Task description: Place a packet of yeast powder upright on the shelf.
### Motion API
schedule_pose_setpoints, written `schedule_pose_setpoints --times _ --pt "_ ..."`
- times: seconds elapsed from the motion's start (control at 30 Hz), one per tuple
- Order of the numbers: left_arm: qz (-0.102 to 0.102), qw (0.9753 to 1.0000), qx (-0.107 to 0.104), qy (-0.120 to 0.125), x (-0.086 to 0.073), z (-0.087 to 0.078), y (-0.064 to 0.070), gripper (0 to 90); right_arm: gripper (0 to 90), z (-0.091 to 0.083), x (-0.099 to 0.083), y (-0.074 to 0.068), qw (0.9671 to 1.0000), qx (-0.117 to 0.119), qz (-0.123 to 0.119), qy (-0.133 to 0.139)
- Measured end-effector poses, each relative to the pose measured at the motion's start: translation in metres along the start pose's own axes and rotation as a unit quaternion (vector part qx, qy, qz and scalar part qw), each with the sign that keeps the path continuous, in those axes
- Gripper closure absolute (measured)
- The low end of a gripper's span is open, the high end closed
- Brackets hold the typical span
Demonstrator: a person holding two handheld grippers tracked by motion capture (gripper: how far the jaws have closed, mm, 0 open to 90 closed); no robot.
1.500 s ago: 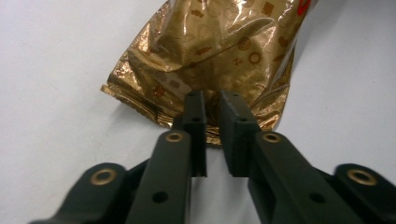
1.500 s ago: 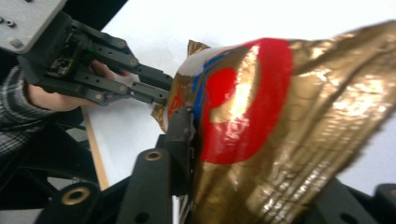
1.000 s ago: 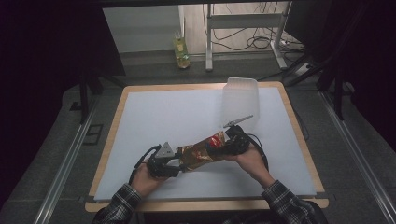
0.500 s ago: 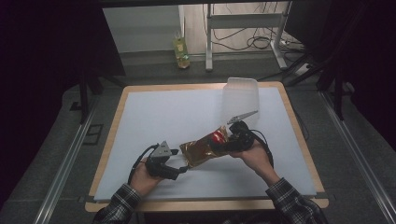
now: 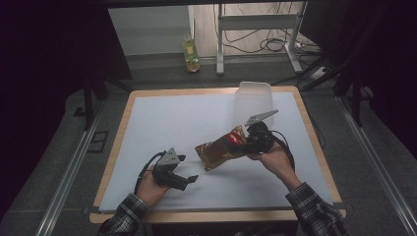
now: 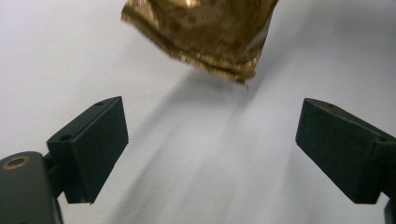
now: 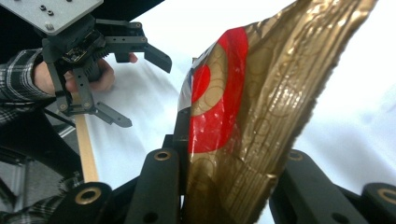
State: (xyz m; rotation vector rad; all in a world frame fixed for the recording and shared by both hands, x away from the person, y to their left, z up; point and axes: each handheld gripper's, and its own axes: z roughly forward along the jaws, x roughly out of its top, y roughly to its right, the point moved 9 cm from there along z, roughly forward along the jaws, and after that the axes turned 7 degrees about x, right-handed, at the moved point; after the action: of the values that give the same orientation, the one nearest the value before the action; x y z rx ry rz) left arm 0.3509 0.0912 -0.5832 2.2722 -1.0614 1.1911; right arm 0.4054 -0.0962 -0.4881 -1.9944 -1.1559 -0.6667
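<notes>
— Claw positions first: how are the two set? The right claw [image 5: 244, 141] is clamped on one end of the crinkled gold foil snack bag with a red printed patch [image 5: 220, 150], right of centre in the high view. The left claw [image 5: 186, 180], at the lower left of centre, is spread wide with nothing between its black pads [image 6: 95, 140].

— Where is the bag placed relative to that spread claw?

— It is held off the white-covered surface [image 5: 162, 123]; a shadow is cast beneath it in the left gripper view. Its long axis is slanted from the clamped end at the upper right down to a free sealed edge [image 6: 212, 65] at the lower left. That free edge is pointed toward the left claw and sits up and to the right of it, near but apart.

— Which claw is judged nearer to the free end?

— The left one. A short reach up and rightward along the bag's axis would probably be needed. A translucent plastic container [image 5: 253, 101] stands beyond the right claw, toward the upper right.
</notes>
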Motion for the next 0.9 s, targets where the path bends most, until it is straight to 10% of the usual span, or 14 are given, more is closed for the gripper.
schedule_pose_setpoints --times 0.9 --pt "0.030 0.9994 0.019 0.004 -0.001 0.000 -0.003 5.6 71.3 -0.065 0.052 0.020 0.9906 -0.060 -0.123 -0.006"
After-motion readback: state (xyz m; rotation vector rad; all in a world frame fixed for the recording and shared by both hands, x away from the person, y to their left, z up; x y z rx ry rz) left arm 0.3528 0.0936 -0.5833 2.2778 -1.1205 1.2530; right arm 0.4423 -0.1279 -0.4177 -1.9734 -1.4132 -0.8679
